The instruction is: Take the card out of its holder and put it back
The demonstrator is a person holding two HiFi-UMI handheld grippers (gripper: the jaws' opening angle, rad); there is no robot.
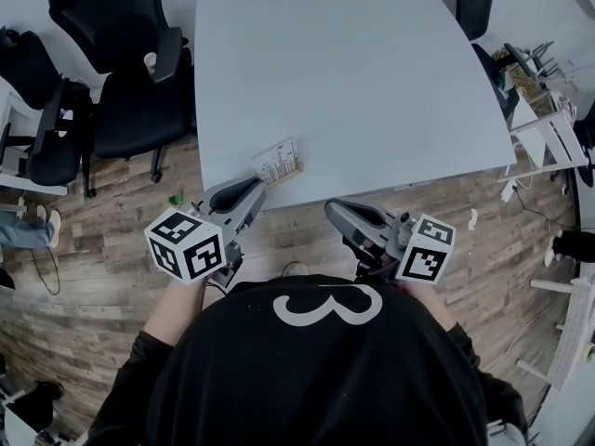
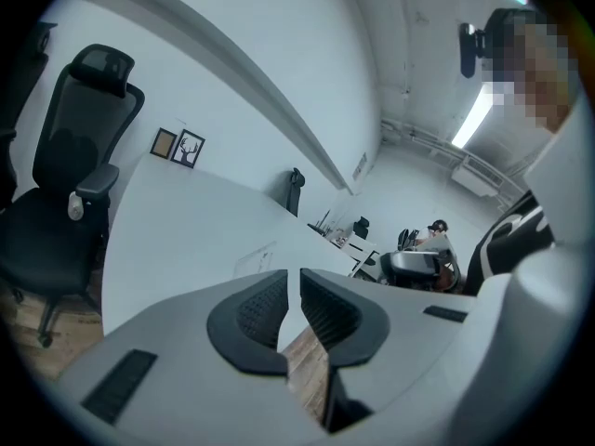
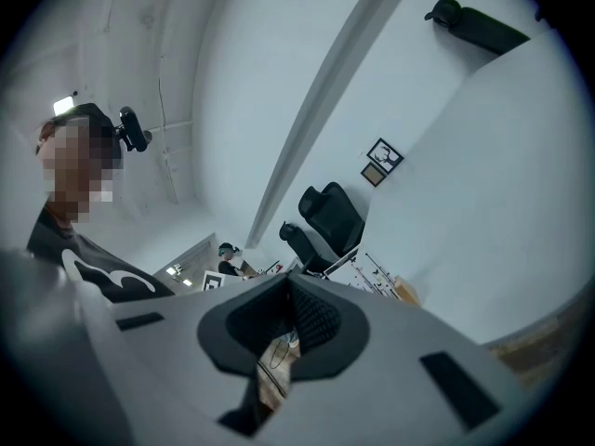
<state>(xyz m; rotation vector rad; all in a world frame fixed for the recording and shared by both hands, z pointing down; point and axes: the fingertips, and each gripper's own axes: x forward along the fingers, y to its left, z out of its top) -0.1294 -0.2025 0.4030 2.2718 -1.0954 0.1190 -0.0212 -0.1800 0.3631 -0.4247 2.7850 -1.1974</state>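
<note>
Hovering near card [image 1: 275, 161] (apparently in holder [image 1: 297, 168]): left gripper [image 1: 255, 187] barely parted, right gripper [image 1: 332, 209] closed.

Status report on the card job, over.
Left gripper barely open, empty; right gripper shut, empty. Card in holder at table edge, untouched. Nothing in the way.

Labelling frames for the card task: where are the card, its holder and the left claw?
card [image 1: 275, 161]: head view, on its white printed face.
holder [image 1: 297, 168]: head view, on the wooden end showing beside the card.
left claw [image 2: 293, 279]: left gripper view, midway between its fingertips.
</note>
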